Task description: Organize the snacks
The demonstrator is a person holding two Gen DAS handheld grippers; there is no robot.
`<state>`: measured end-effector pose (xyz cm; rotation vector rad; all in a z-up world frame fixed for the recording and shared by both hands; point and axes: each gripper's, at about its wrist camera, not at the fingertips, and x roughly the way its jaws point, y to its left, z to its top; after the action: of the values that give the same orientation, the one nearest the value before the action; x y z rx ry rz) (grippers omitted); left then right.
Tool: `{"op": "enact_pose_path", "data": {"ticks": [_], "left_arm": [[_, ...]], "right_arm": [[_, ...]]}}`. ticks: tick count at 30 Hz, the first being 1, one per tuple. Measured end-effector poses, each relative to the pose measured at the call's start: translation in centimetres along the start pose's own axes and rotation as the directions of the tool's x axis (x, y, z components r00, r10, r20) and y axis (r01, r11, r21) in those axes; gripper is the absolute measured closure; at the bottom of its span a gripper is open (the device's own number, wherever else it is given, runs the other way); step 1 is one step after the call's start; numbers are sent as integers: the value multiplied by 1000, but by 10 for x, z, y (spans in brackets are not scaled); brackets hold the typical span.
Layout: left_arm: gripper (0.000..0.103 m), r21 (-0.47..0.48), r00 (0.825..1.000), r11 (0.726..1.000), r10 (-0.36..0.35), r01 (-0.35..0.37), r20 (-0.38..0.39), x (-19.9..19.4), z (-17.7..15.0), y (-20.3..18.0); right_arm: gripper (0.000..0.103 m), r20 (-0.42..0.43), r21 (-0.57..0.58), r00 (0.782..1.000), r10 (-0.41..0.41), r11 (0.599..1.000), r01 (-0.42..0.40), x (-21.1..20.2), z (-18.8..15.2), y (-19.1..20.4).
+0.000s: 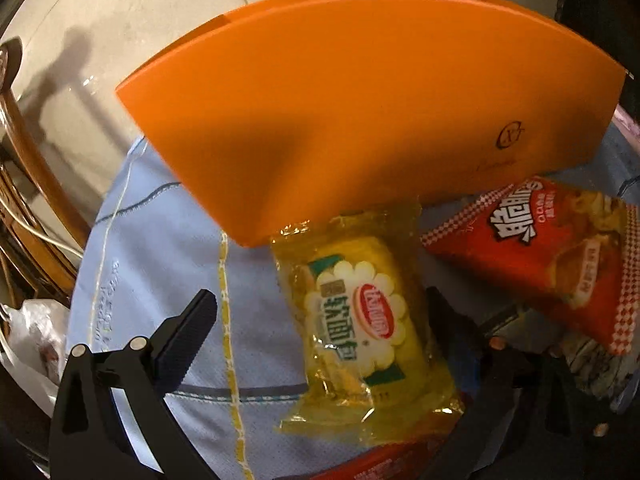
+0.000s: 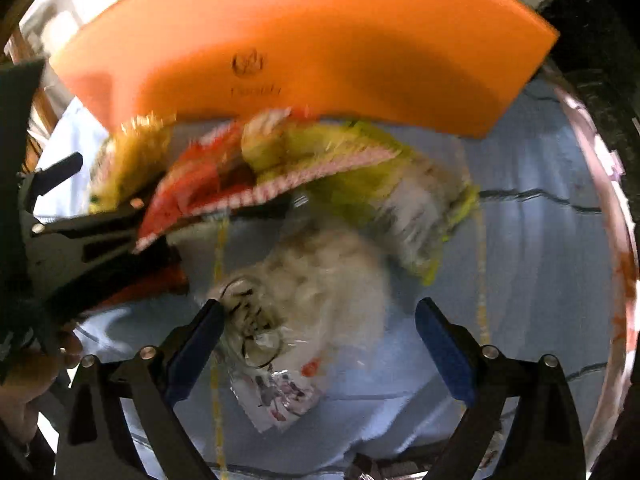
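Left gripper (image 1: 320,320) jaws spread, right gripper (image 2: 320,328) seemingly spread, both angled downward

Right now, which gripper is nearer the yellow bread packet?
Left. The left gripper has its open jaws astride the yellow bread packet; the right gripper straddles a clear wrapped snack alongside.

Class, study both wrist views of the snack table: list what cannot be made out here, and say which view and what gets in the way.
- Inside of the orange box: both views show only its outer face.
- Print on the clear packet and green packet: right view, motion blur.
- Second red packet: left view, cut by the bottom edge, under the yellow bread packet.
- Lower edge of the red snack bag: left view, behind the gripper's right finger.
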<state>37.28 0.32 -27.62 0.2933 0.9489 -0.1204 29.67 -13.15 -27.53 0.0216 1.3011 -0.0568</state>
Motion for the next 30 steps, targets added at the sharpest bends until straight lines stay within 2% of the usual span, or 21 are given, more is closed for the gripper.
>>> {"op": "enact_pose_path", "data": {"ticks": [1, 2, 3, 4, 5, 8, 16, 25, 30], "left_arm": [[25, 10, 999, 999, -41, 41, 7, -3, -1, 0], [53, 56, 996, 995, -85, 83, 25, -9, -3, -5], [63, 98, 997, 993, -73, 69, 37, -13, -6, -9], [64, 109, 995, 990, -92, 87, 39, -16, -8, -10], [65, 96, 991, 988, -128, 124, 36, -19, -12, -7], [66, 27, 983, 984, -177, 176, 41, -31, -23, 10], [66, -12, 969, 979, -199, 203, 148, -89, -36, 37], [66, -18, 939, 962, -263, 273, 224, -143, -14, 31], [66, 3, 922, 962, -264, 275, 284, -179, 4, 28]], "right_arm": [[7, 19, -10, 1000, 0, 1000, 0, -1, -3, 2], [16, 36, -23, 999, 8, 1000, -8, -3, -6, 3], [28, 67, -41, 998, 16, 999, -13, -8, -7, 5], [40, 74, -46, 997, 30, 999, -27, -11, -9, 5], [49, 84, -41, 995, 50, 998, -47, -16, -9, 1], [54, 108, -23, 991, 80, 997, -78, -26, -13, -9], [57, 213, -18, 966, 145, 989, -145, -77, -36, -20], [57, 329, -29, 924, 195, 980, -197, -139, -37, -42], [57, 403, -52, 892, 206, 978, -203, -183, -33, -52]]}}
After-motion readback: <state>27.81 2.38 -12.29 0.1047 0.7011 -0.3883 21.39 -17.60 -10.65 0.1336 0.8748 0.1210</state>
